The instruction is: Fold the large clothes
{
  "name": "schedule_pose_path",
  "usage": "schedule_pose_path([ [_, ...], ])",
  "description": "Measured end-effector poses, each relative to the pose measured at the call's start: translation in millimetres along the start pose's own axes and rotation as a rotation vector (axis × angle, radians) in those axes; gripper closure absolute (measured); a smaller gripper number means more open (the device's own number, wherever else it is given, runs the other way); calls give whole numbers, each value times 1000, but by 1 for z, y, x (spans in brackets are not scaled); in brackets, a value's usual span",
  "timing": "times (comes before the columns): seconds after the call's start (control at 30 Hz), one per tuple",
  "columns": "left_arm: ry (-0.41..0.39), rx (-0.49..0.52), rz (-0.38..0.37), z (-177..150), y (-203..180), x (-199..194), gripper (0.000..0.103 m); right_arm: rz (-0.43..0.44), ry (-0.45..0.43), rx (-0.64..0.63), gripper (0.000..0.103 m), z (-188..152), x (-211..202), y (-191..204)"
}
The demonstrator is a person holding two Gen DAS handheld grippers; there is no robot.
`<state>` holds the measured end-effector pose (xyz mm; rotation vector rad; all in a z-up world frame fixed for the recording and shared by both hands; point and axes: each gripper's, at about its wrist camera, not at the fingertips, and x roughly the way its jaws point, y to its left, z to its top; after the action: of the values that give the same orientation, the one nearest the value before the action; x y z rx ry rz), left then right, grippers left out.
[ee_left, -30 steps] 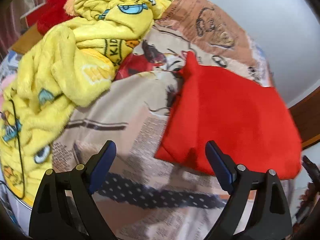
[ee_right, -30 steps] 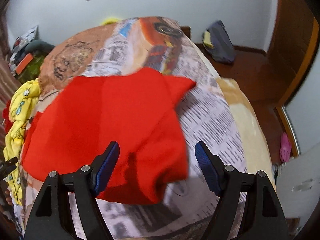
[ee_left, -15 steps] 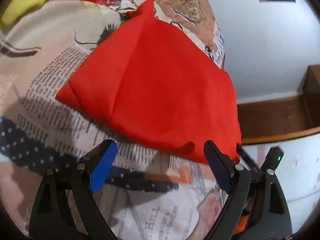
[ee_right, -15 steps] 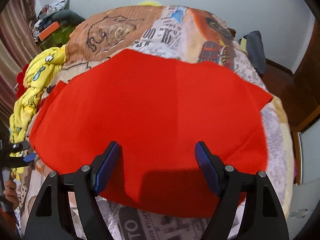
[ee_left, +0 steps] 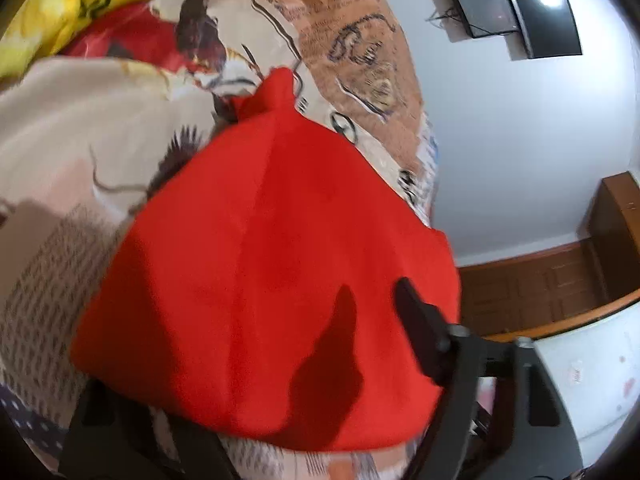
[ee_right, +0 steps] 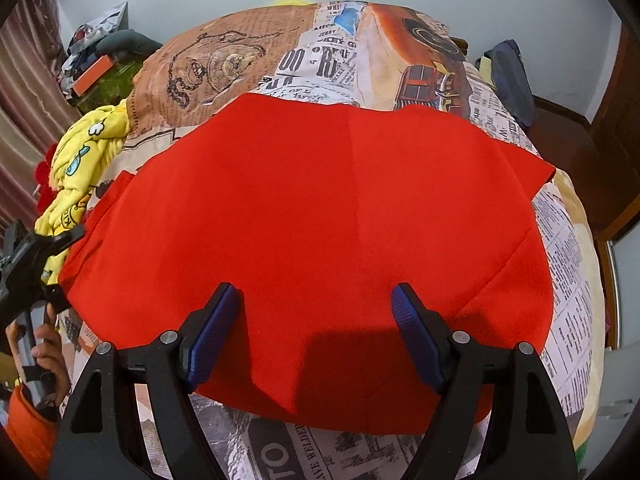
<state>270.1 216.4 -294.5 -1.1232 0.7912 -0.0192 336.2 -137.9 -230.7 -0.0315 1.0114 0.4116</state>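
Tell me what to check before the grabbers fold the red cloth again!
1. Red cloth lies spread on the bed cover: ok.
2. Right gripper is open, fingers over the near edge, holding nothing: ok.
3. Left gripper at the cloth's edge: one finger shows above the cloth, the other is hidden under it; whether it has gripped: cannot tell.
4. Nothing lies on top of the red cloth: ok.
5. Yellow blanket sits beside the cloth's left end; whether it touches: cannot tell.
6. Small flap sticks out at the right corner, not tucked in: not ok.
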Motion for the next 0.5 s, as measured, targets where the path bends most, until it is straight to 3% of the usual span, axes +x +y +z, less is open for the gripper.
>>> schedule_pose_path([
  [0.03,-7,2,19,3,1,4,46,-1,2,1,26,0,-1,1],
  [0.1,-21,32,86,7,-2,12,73,-2,5,4,26,1,-3,1],
  [0.17,-28,91,161,9,-4,15,87,1,8,4,26,2,-5,2],
  [0.3,-103,164,213,6,-22,-9,95,3,1,-18,26,8,-15,12],
  [0.5,-299,259,199,10,-70,-73,97,0,-30,-95,26,24,-23,44],
])
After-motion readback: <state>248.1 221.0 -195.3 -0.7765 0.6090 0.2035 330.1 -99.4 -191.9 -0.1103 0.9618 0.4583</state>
